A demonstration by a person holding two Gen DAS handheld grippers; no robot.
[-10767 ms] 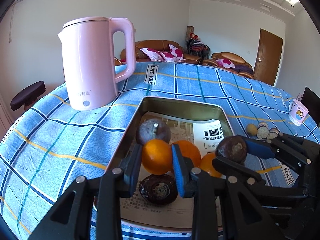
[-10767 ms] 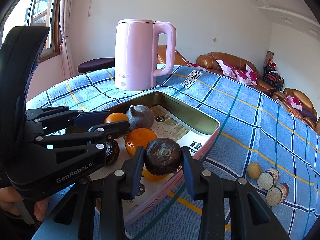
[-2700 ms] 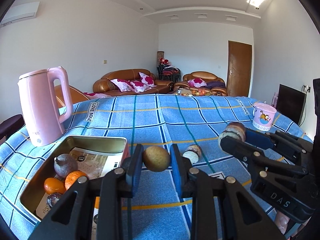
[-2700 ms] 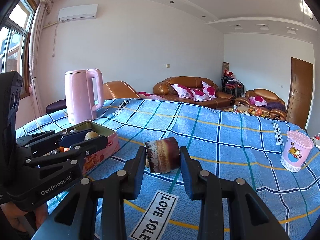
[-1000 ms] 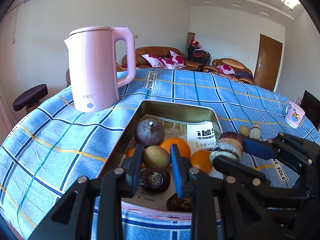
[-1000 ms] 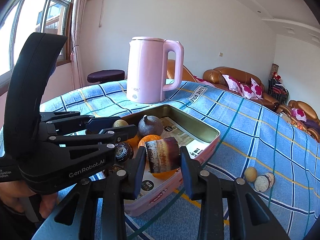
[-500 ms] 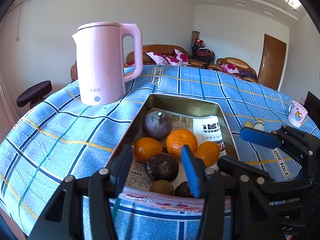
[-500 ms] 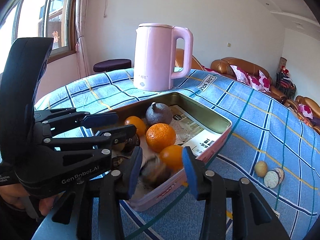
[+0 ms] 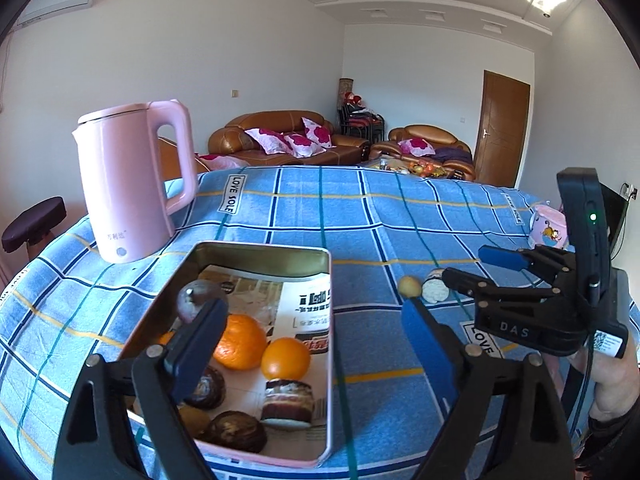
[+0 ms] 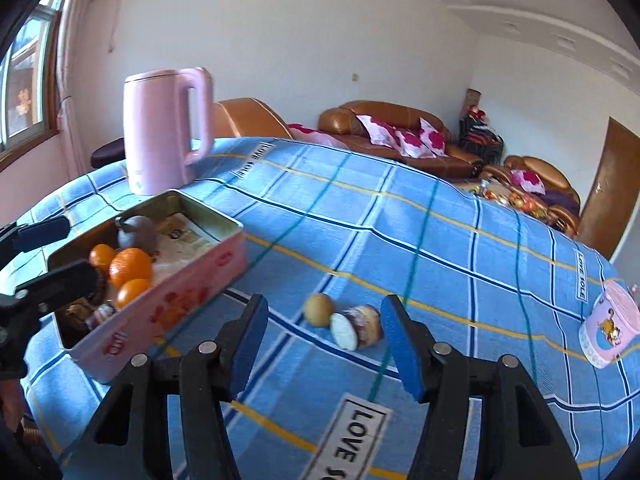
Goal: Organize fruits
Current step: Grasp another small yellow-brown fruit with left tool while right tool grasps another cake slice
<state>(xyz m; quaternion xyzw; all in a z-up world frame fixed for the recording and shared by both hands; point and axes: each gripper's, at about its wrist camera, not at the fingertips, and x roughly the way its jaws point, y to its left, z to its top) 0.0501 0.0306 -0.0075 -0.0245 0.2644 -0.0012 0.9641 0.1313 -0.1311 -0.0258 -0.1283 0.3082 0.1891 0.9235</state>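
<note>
On blue checked cloth [image 10: 440, 240], right of tin [image 10: 180, 300]: 2 fruits left out, small yellow-brown one [image 10: 318, 309] touching cut purple piece [image 10: 360, 332]. Inside tin already: oranges [image 9: 240, 342], dark round fruits [image 9: 236, 430], purple one w/ stem [image 9: 196, 298], cut purple chunk [image 9: 287, 402]. Mostly done by the look, approx 2 pcs to go. Right gripper [image 10: 322, 346] spread wide, empty, near & aimed at the pair. Left gripper [image 9: 312, 344] wide apart, empty, over tin's near end. Pink kettle [image 9: 132, 180] far left, pink cup [image 10: 608, 324] far right.
</note>
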